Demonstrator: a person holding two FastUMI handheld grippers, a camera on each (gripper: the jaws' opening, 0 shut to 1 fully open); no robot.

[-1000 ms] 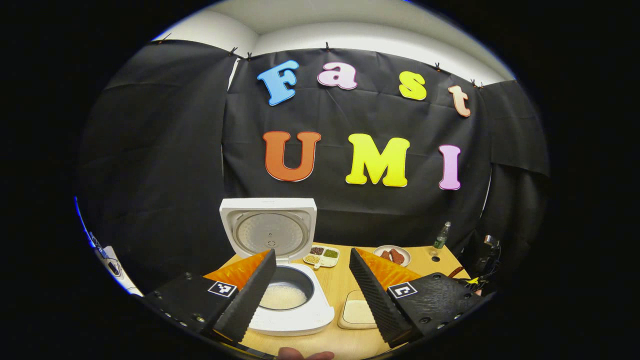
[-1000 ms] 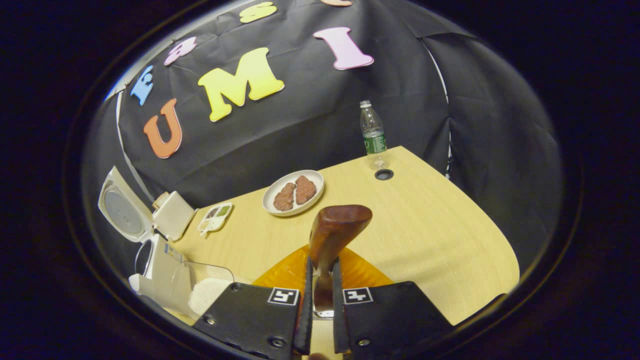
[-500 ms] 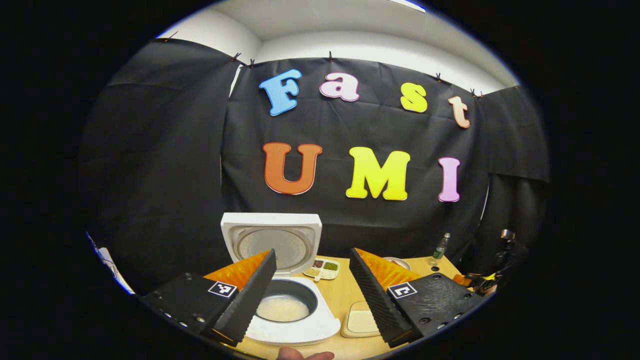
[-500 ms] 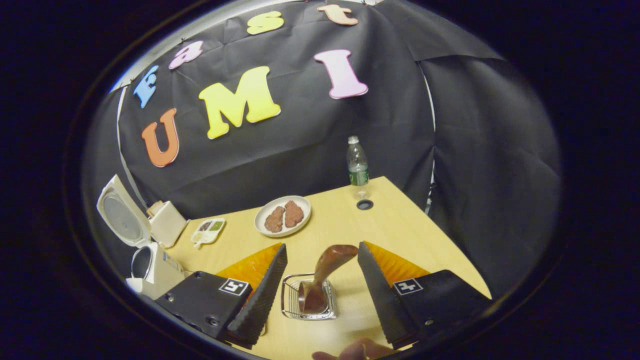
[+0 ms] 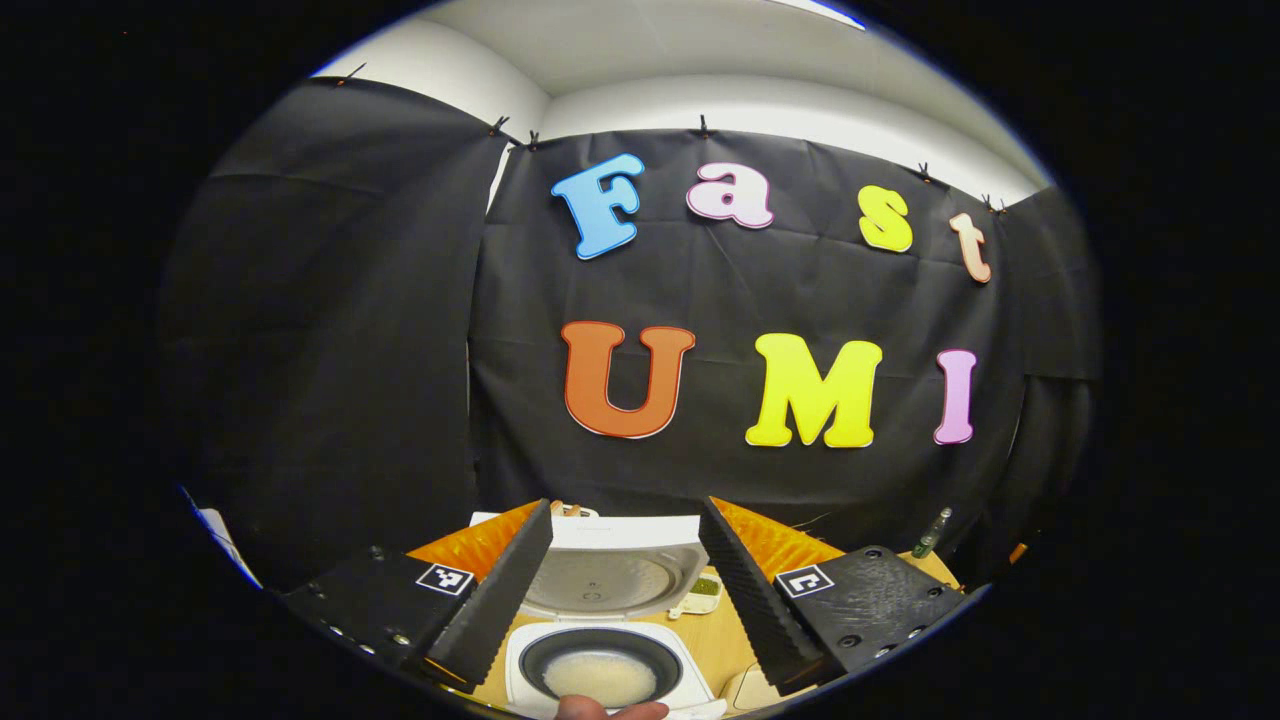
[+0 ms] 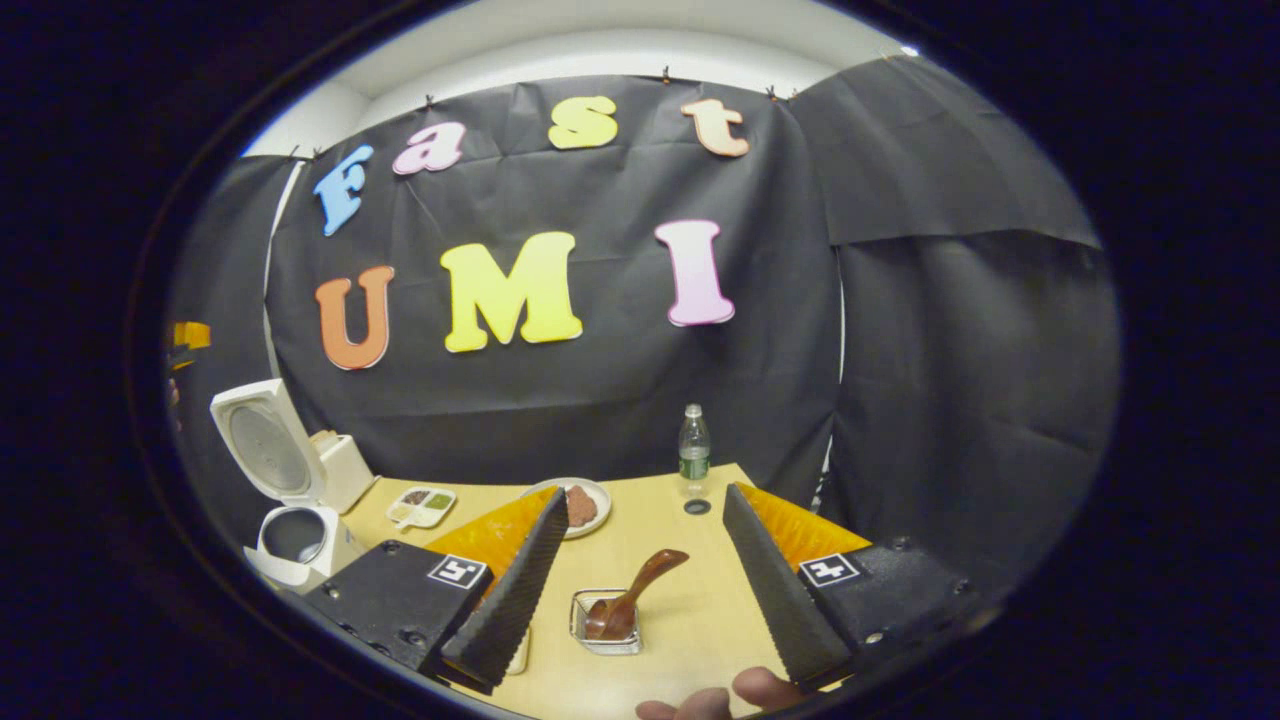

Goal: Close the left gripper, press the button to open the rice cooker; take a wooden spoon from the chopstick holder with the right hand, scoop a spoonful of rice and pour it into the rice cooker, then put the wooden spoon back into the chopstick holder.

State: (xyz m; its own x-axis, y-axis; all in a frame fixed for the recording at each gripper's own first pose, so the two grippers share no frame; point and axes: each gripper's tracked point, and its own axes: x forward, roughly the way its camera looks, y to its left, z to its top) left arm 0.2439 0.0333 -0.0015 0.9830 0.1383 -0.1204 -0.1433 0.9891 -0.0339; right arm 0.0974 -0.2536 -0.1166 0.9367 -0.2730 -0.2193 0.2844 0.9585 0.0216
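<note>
The wooden spoon point(image 6: 630, 600) leans in the small metal chopstick holder point(image 6: 603, 636) on the table, handle tilted up to the right. My right gripper point(image 6: 645, 492) hangs open above and behind it, touching nothing. The white rice cooker point(image 6: 295, 540) stands at the far left with its lid point(image 6: 262, 450) raised. In the left gripper view the same cooker point(image 5: 610, 665) lies low between the fingers, lid point(image 5: 615, 575) up, white rice in the dark pot point(image 5: 600, 677). My left gripper point(image 5: 625, 503) is open, held above the cooker.
A plate with brown pieces point(image 6: 580, 500), a divided dish point(image 6: 420, 506), a water bottle point(image 6: 693, 452) and a round table hole point(image 6: 697, 507) lie toward the back. A pale rice tray's corner point(image 5: 750, 690) shows beside the cooker. A person's fingers point(image 6: 720, 700) show at the bottom edge.
My right gripper opened, let go of the wooden spoon in the holder and drew back upward. The left gripper's view tilted up, so the cooker slid lower in it.
</note>
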